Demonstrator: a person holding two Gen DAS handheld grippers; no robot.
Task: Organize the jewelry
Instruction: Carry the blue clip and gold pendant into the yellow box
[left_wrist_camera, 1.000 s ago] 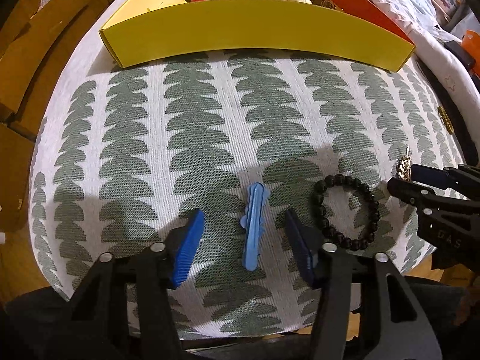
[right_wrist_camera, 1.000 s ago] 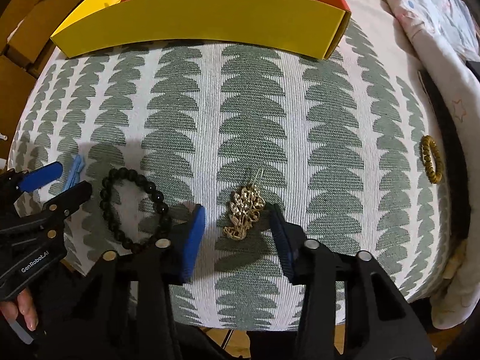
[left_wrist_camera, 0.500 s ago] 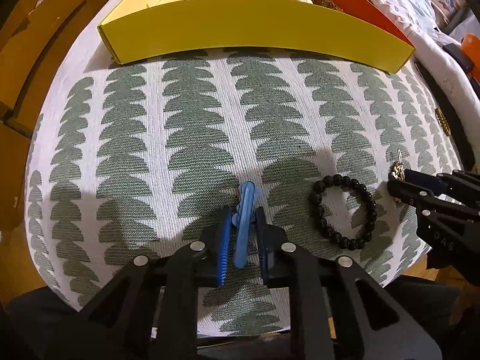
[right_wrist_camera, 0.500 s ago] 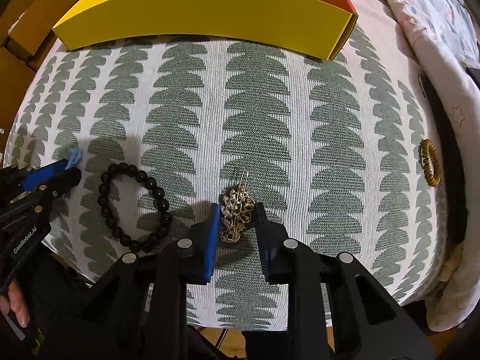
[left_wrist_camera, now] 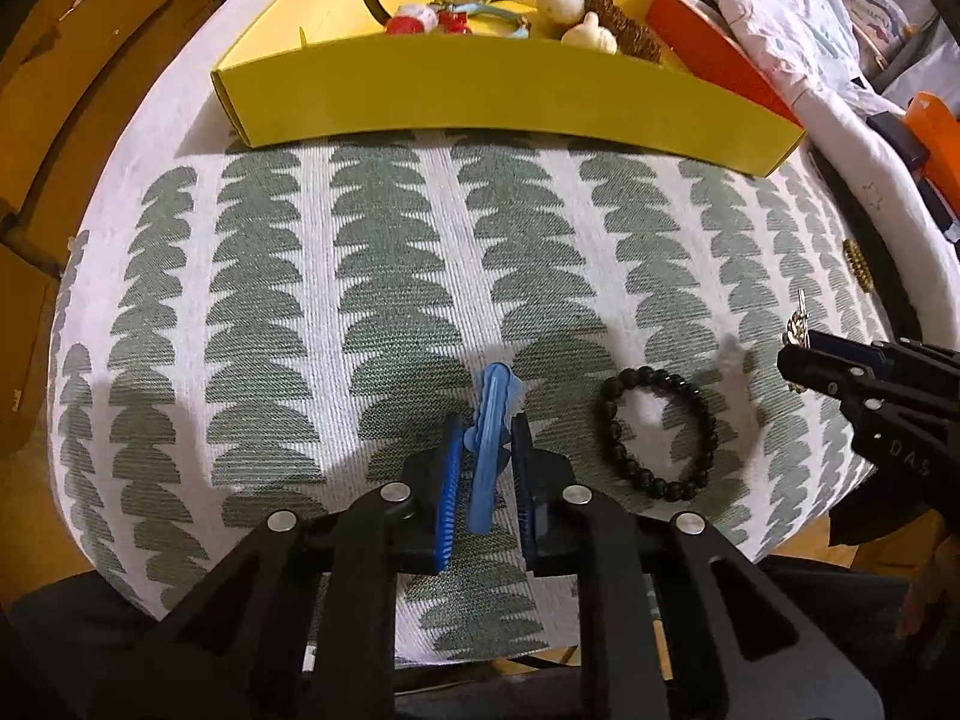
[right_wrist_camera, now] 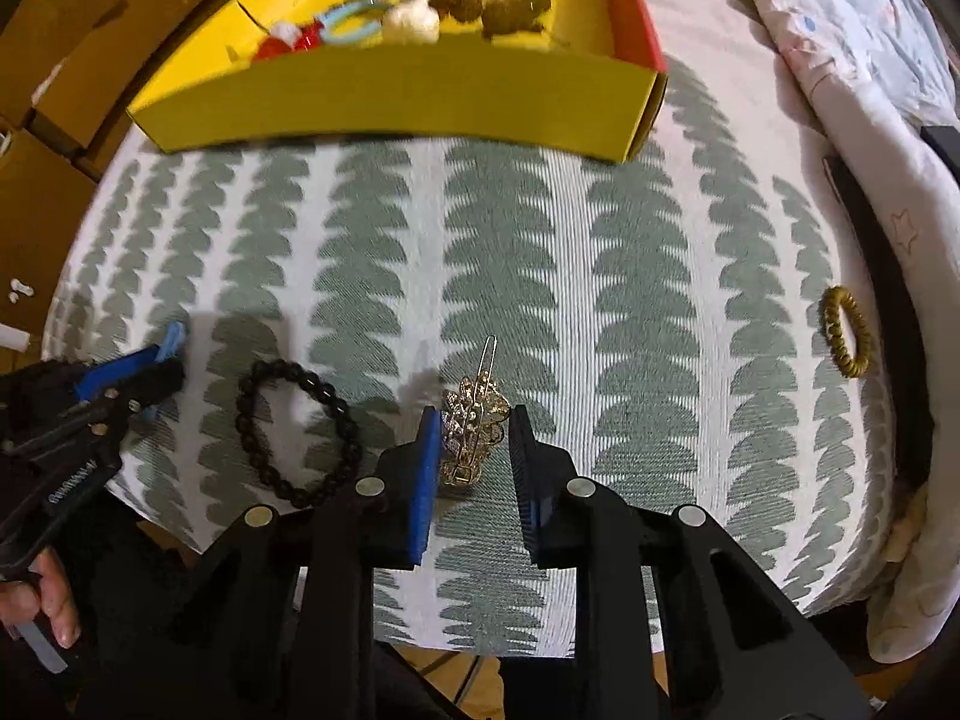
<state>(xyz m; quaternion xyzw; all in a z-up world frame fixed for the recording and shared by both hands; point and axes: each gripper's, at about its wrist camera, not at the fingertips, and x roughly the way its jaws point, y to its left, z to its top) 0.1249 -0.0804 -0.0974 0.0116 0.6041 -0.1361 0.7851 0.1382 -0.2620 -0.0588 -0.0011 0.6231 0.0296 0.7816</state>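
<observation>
the left gripper [left_wrist_camera: 487,468] is now gripping the blue hair clip [left_wrist_camera: 489,438] in closed jaws and the right gripper [right_wrist_camera: 471,450] the gold brooch [right_wrist_camera: 471,432], both just lifting off the patterned cloth [left_wrist_camera: 300,276]; they seem ready for carrying to the yellow tray [left_wrist_camera: 480,102].

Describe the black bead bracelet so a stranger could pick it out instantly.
Start at the long yellow cardboard tray at the far side of the green-and-white patterned cushion. Come to the near edge: the black bead bracelet lies flat there, between the two grippers. It is the only dark ring; the coiled gold hair tie sits far right.
</observation>
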